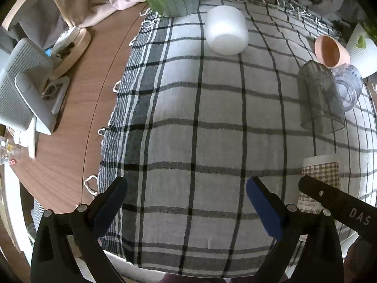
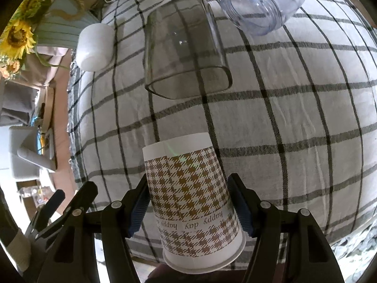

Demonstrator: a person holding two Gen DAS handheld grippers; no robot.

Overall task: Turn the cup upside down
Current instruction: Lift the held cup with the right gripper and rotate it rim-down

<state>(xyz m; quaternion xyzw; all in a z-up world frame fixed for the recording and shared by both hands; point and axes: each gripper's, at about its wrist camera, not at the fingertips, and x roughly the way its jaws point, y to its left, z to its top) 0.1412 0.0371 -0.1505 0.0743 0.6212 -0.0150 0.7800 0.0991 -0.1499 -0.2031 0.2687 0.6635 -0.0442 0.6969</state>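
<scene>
My right claw brackets the inverted houndstooth paper cup, pads seemingly just touching; thin walls could buckle or slip. My left claw gapes empty.

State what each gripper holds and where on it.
The right gripper has its jaws around the mid-wall of the inverted houndstooth paper cup; firm contact cannot be told. The left gripper is open and holds nothing.
</scene>
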